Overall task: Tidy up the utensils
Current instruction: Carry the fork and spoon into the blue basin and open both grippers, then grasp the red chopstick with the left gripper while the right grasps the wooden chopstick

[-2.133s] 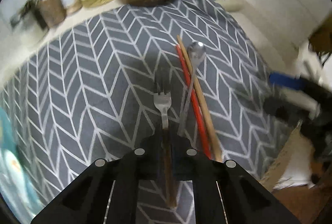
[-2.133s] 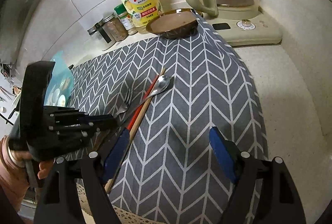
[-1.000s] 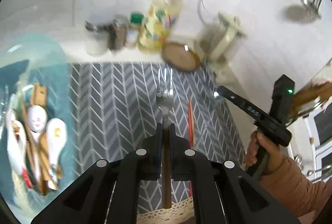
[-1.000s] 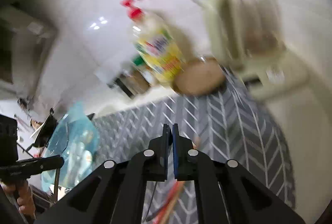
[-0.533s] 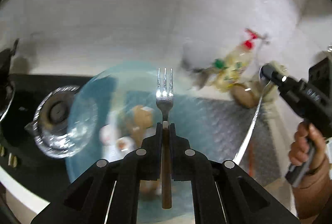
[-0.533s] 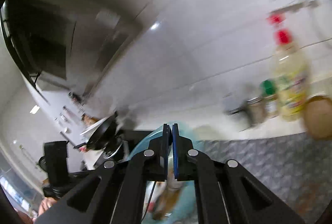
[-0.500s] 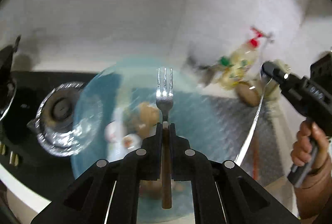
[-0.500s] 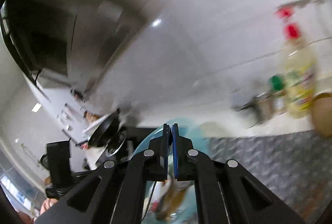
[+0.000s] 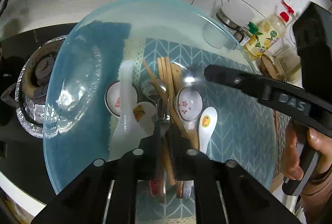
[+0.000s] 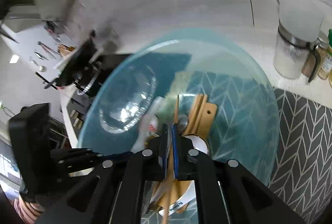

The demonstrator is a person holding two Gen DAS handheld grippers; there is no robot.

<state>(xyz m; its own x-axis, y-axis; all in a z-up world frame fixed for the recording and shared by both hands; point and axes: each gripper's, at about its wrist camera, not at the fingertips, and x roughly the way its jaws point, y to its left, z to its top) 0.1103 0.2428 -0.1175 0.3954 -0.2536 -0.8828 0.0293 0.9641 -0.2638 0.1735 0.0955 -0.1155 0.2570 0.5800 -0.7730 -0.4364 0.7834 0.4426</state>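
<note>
A large clear blue glass plate (image 9: 87,70) holds several utensils: white ceramic spoons (image 9: 207,122), wooden chopsticks (image 9: 166,78) and a wooden spatula. My left gripper (image 9: 164,130) hangs low over the plate, fingers a little apart; the fork (image 9: 160,112) lies between them among the utensils. My right gripper (image 10: 169,136), seen from the side in the left wrist view (image 9: 209,73), is nearly shut over the plate (image 10: 249,120); the metal spoon (image 9: 189,76) lies by its tip. The spoon's handle is hidden.
A gas burner with a foil ring (image 9: 31,87) stands left of the plate. Spice jars (image 10: 290,54) and a dish soap bottle (image 9: 265,35) stand by the wall. The grey chevron mat (image 10: 307,141) lies to the right.
Both grippers have come down from mid-air onto the blue plate. The fork, held high before, now lies among the utensils with the left fingers parted around it. The spoon has reached the plate.
</note>
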